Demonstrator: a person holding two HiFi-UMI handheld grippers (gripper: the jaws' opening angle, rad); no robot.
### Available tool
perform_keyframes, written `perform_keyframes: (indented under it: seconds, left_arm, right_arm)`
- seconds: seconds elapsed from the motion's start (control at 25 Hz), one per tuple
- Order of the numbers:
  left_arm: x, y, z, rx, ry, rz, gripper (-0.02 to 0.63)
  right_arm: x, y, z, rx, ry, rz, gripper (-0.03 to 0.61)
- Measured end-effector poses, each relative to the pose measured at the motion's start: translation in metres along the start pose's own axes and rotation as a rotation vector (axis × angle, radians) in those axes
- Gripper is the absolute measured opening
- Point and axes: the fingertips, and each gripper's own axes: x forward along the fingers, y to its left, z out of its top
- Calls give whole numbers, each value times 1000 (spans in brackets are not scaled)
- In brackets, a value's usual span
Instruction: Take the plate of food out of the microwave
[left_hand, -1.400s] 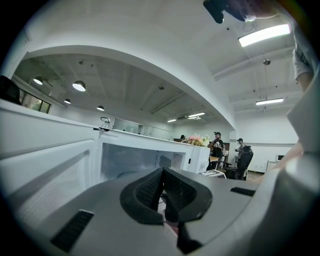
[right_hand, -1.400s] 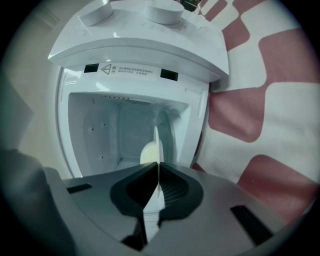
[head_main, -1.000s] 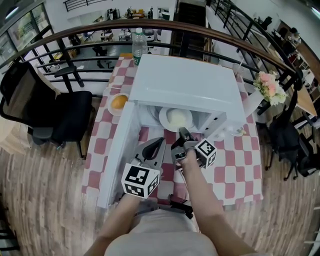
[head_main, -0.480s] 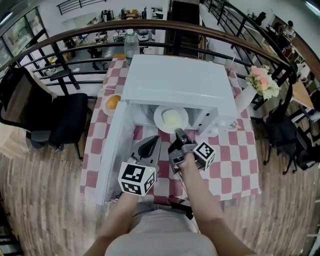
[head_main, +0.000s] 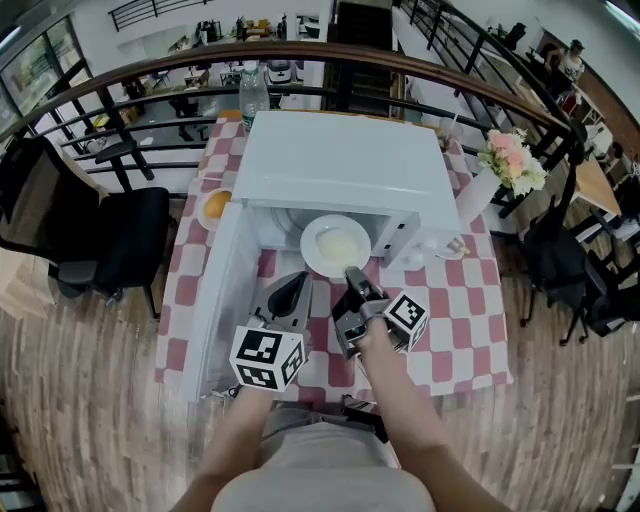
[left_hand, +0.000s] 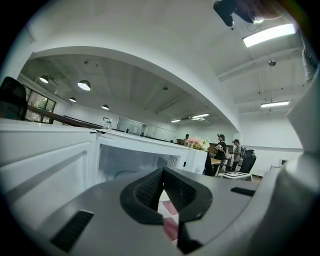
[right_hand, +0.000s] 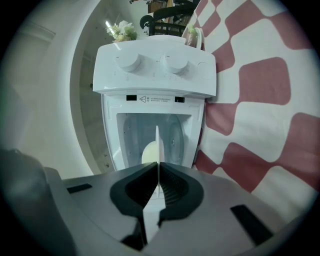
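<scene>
Right tool (right_hand: 158, 176) pressed together on the near rim of the plate (head_main: 311, 238), seen edge-on between the pads. Left tool (left_hand: 161, 192) pressed together on nothing, hovering just beside the right one, between it and the open door (head_main: 215, 300).

Plate at the mouth of the microwave (head_main: 335, 165), pale food (head_main: 338, 245) heaped at its middle, far part apparently inside the cavity. No telling whether lifted or resting on the cavity floor.

Step in hand, by judgement: drawing the plate out, with the grip made and the withdrawal only partly done.

Next calls for a straight, level pull toward the body, clear of the door edge and the lower lip. With a one-sided pinch, risk of the far rim sagging and the food sliding. Then a gentle set-down on the checked surface (head_main: 450, 330), perhaps with the left tool steadying the opposite rim.
</scene>
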Motion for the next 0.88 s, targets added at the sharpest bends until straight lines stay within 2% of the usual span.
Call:
perform_keyframes:
  seconds: [0.48, 0.88]
  left_arm:
    - [-8, -10, -5, -7, 9, 12, 2]
    - [-11, -12, -8, -14, -4, 28, 2]
  right_arm:
    - [-37, 24, -10, 1, 50, 32, 31]
    - [-63, 33, -5, -12, 20, 37, 31]
